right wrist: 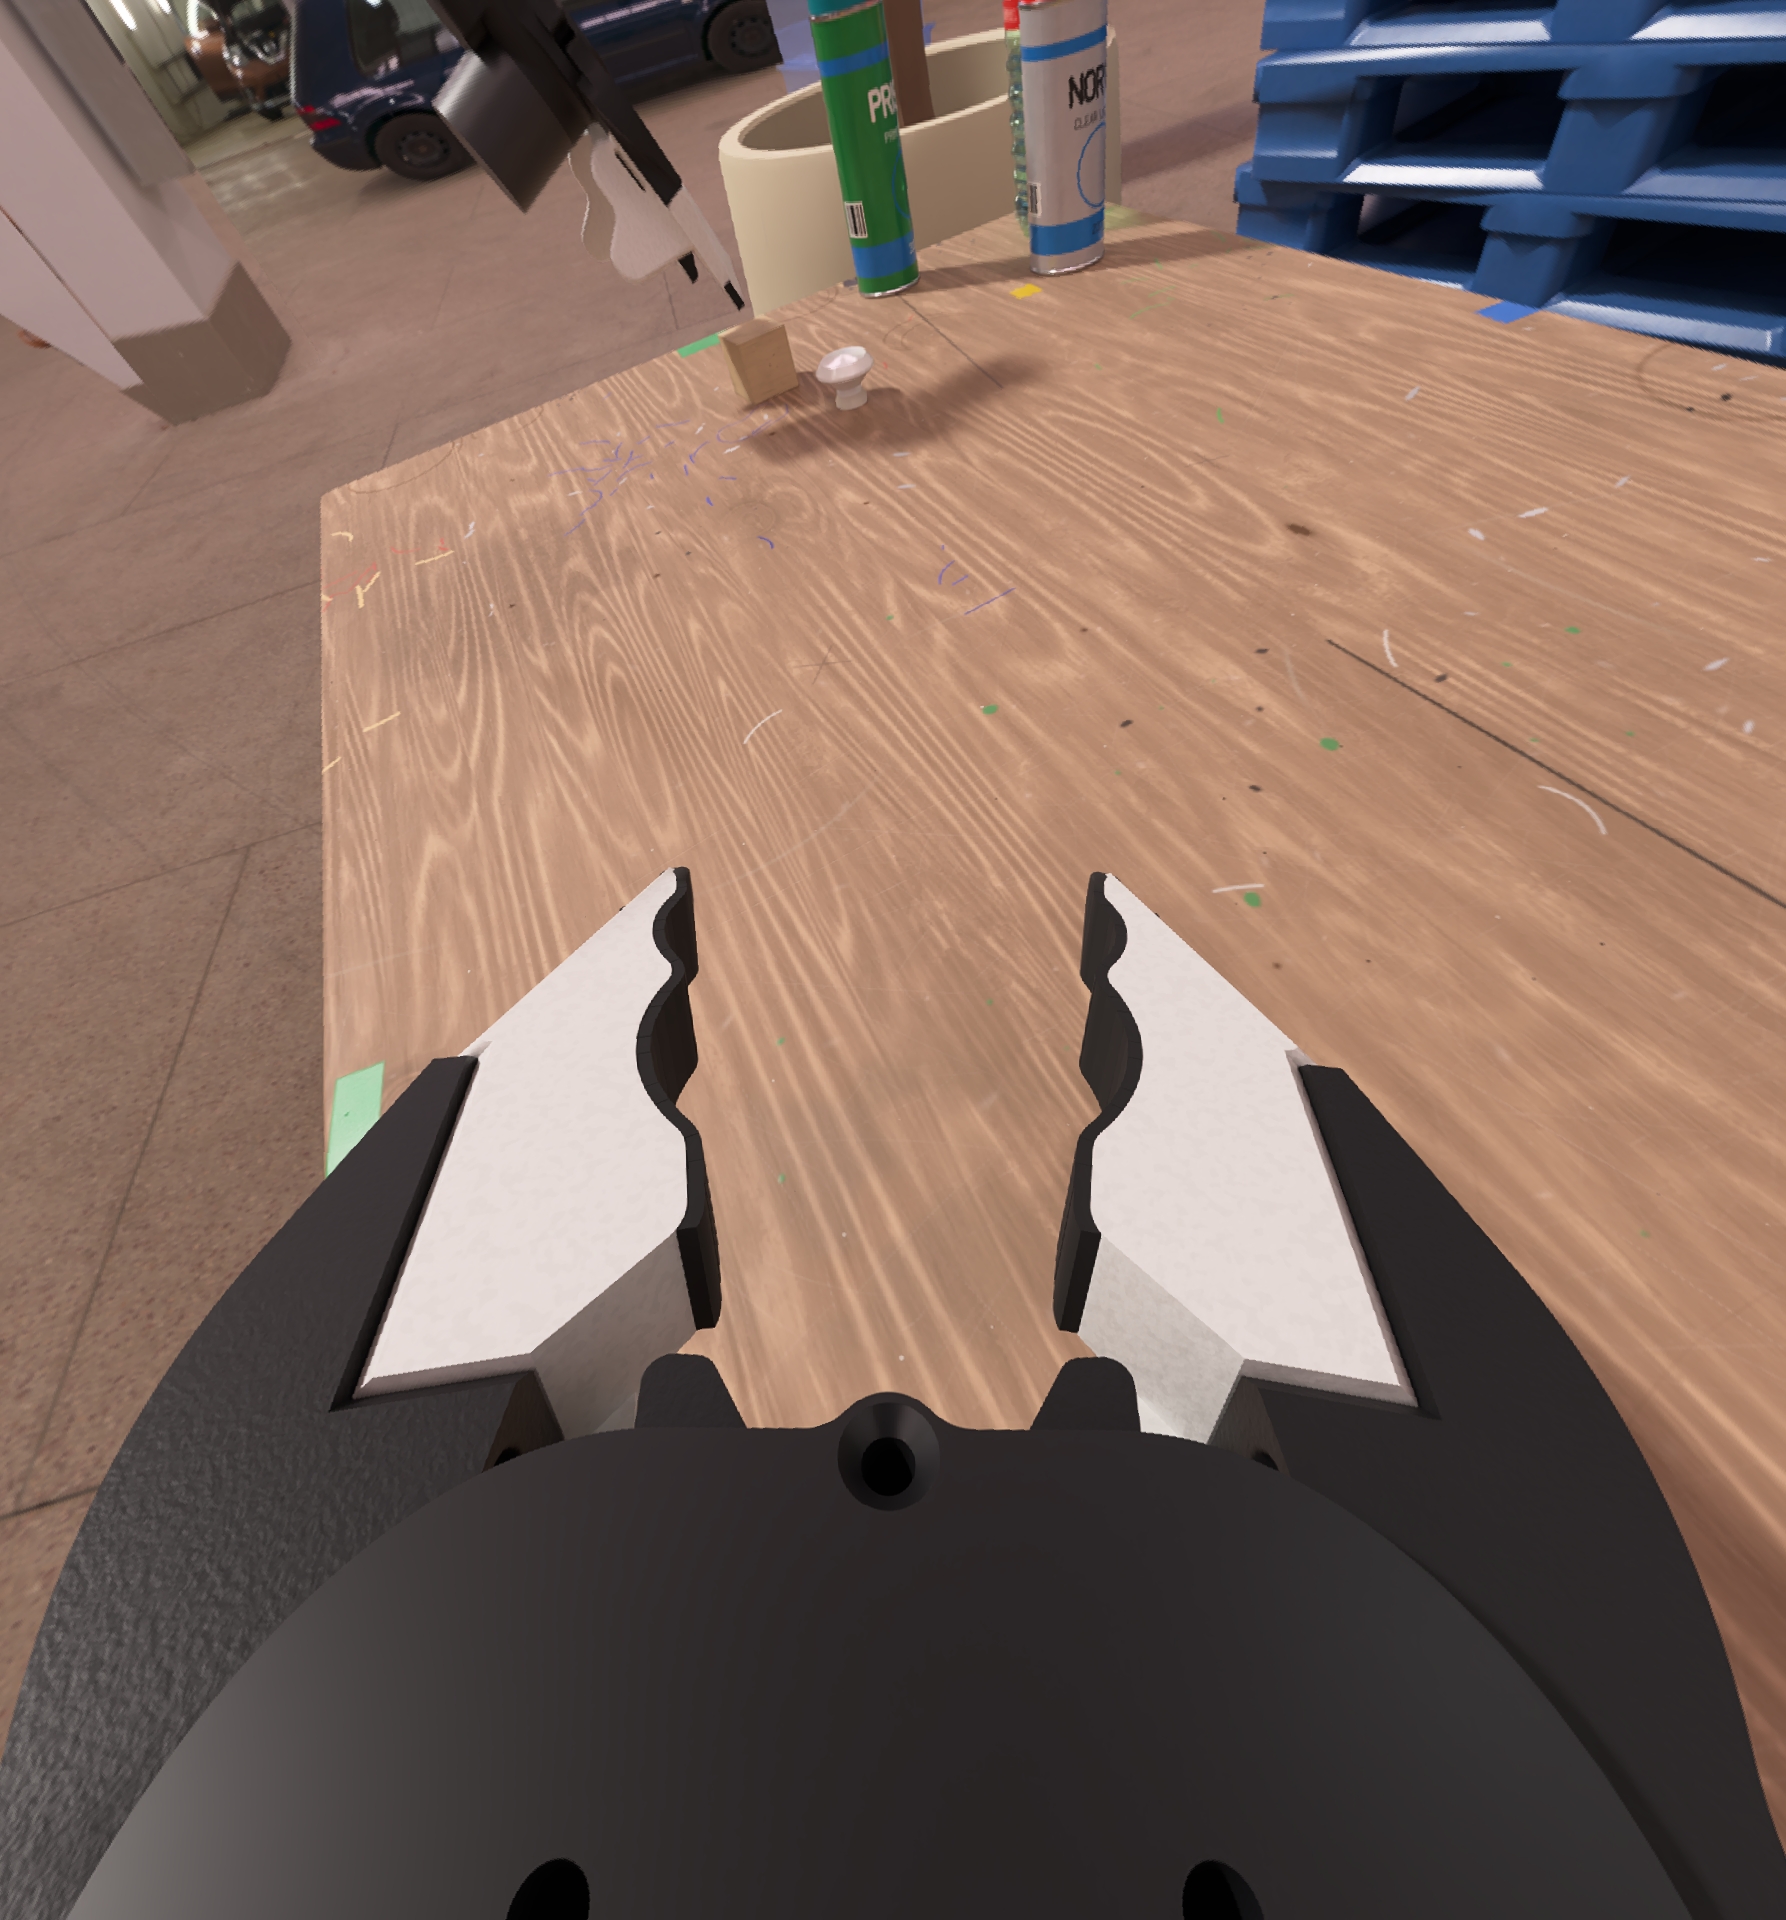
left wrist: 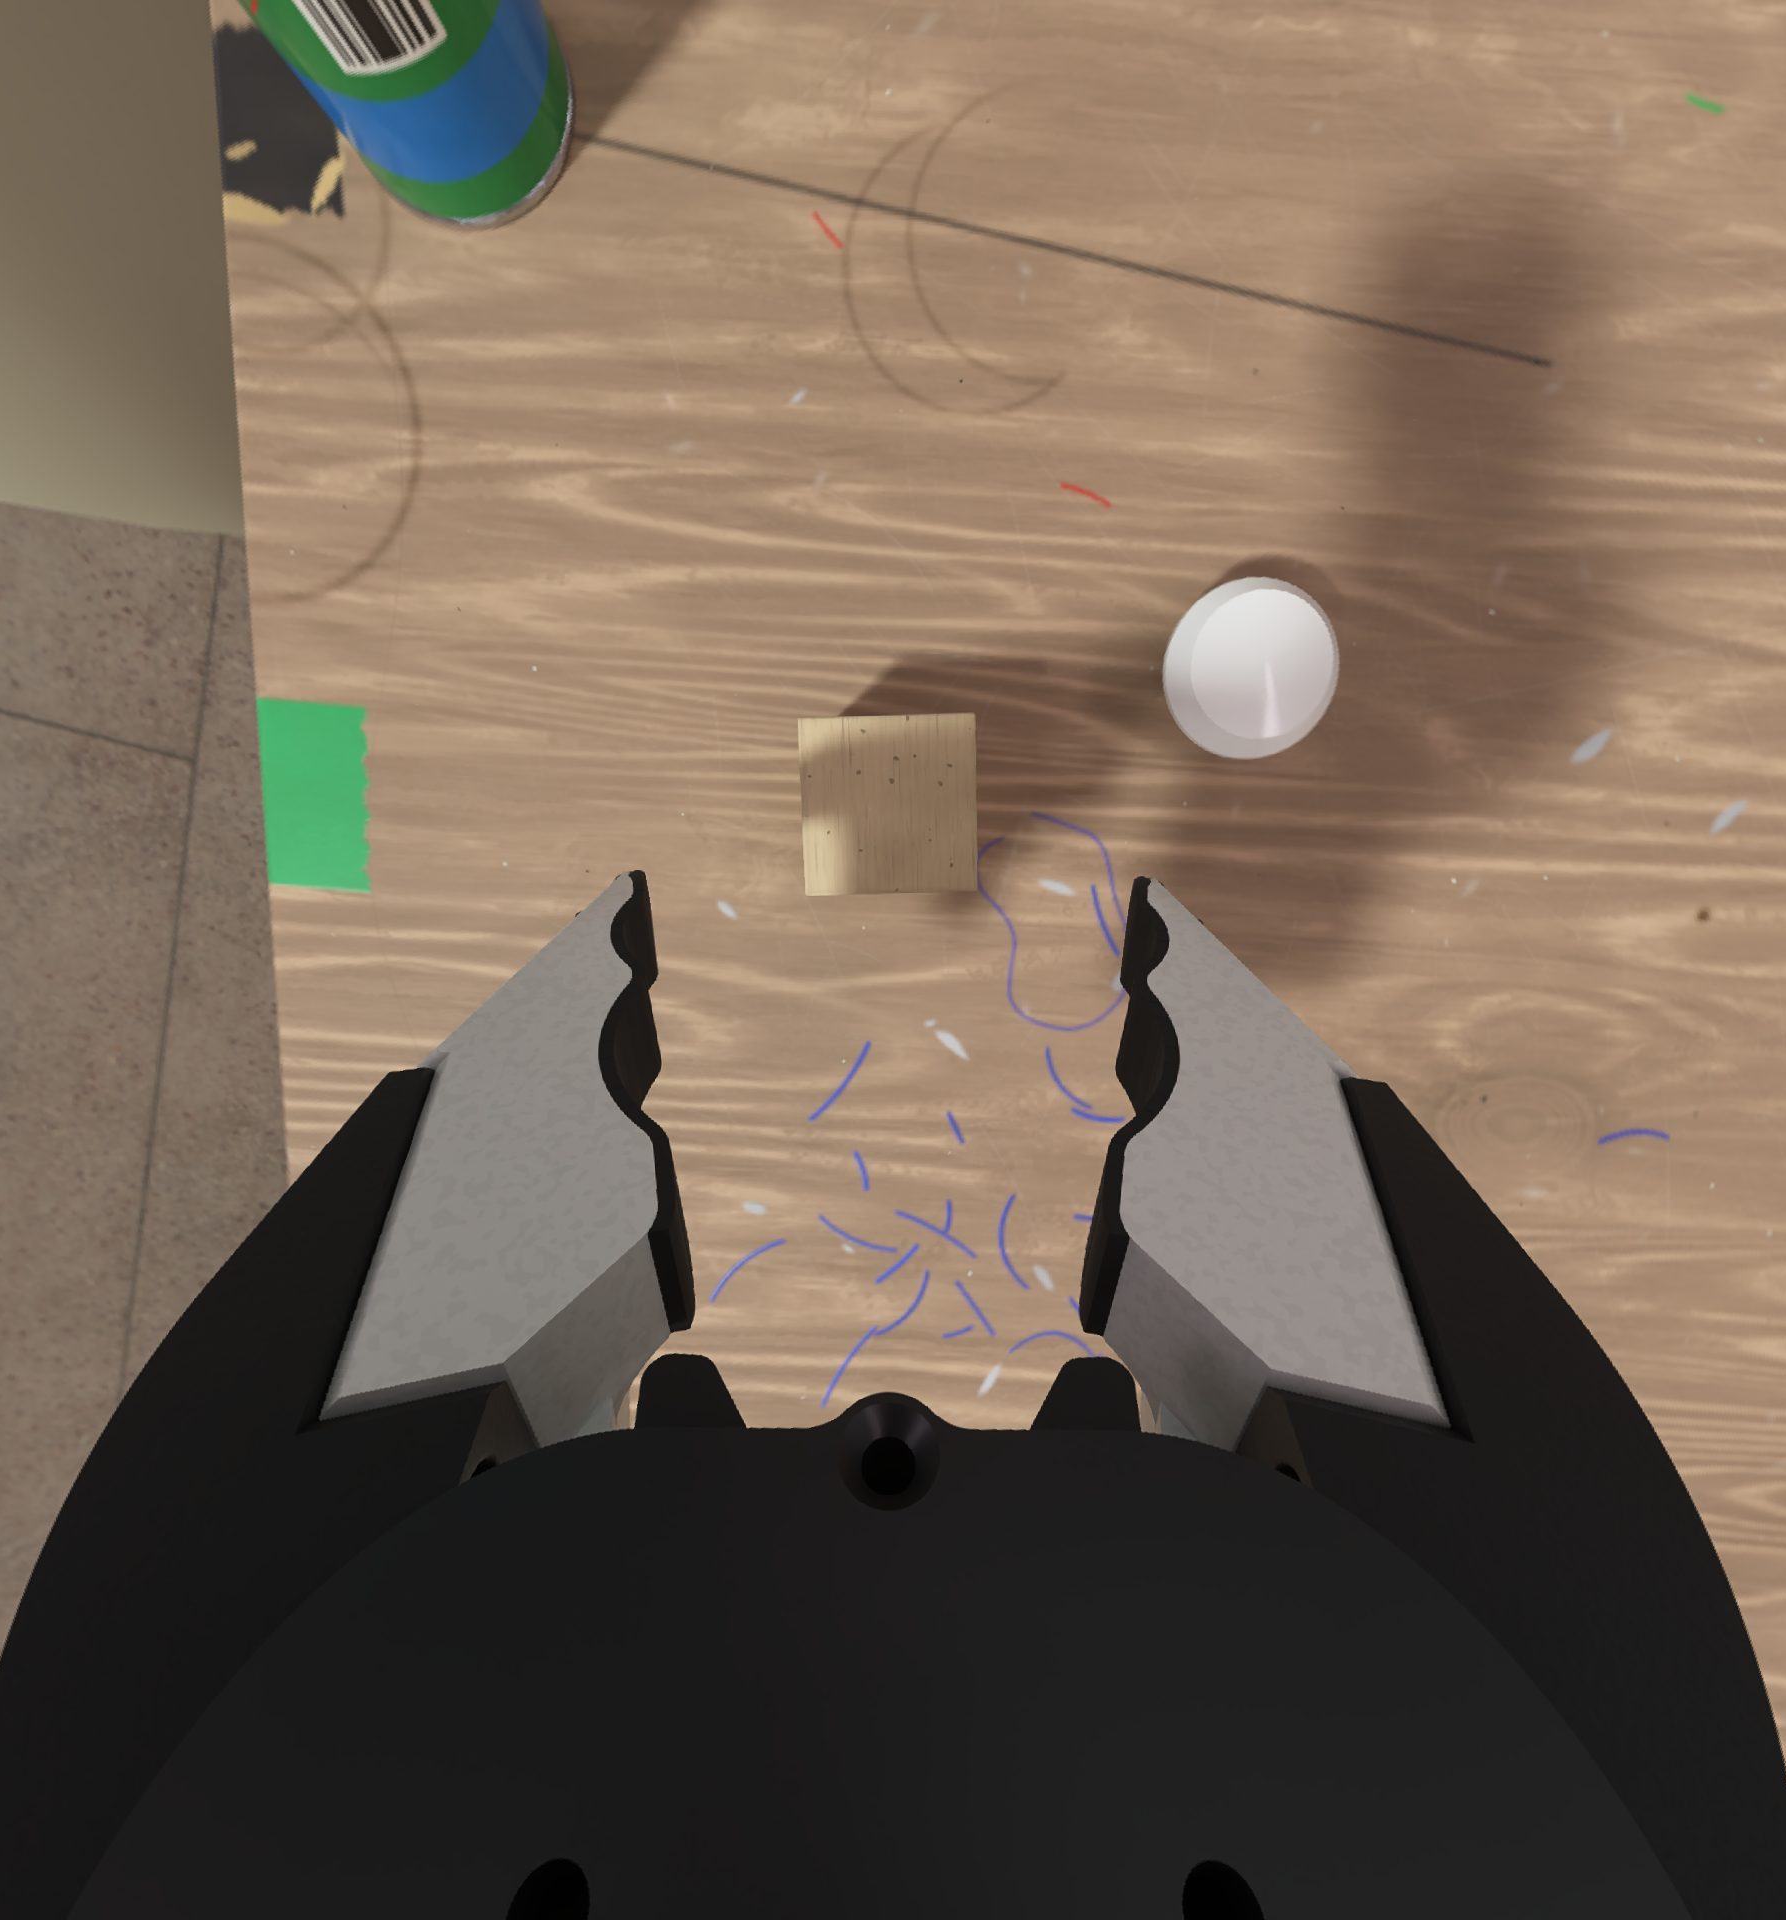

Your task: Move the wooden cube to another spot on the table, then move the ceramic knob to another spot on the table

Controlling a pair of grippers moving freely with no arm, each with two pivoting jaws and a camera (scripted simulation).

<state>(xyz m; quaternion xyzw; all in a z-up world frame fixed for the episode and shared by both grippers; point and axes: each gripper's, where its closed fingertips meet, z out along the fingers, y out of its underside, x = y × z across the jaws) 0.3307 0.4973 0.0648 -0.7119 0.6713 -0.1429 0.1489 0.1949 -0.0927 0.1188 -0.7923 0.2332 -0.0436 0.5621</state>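
Wooden cube (left wrist: 888,803), pale w/ fine grain, sits at frame centre of left wrist view on table (left wrist: 1284,312); ceramic knob (left wrist: 1249,666), white & round, near it to the right, apart. Left gripper (left wrist: 887,883) above, jaws apart, empty. Right gripper (right wrist: 887,878) also spread, empty. Beige tub (right wrist: 764,177), upper centre; contents unclear.

Table (left wrist: 1284,312) bears cube (left wrist: 888,804), knob (left wrist: 1249,666)

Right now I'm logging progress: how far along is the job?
Nothing looks done yet. The wooden cube sits on the table beside the ceramic knob, neither gripped. In hand: the left gripper hovers above the cube, jaws open. The right gripper is far off, empty. Both moves remain.
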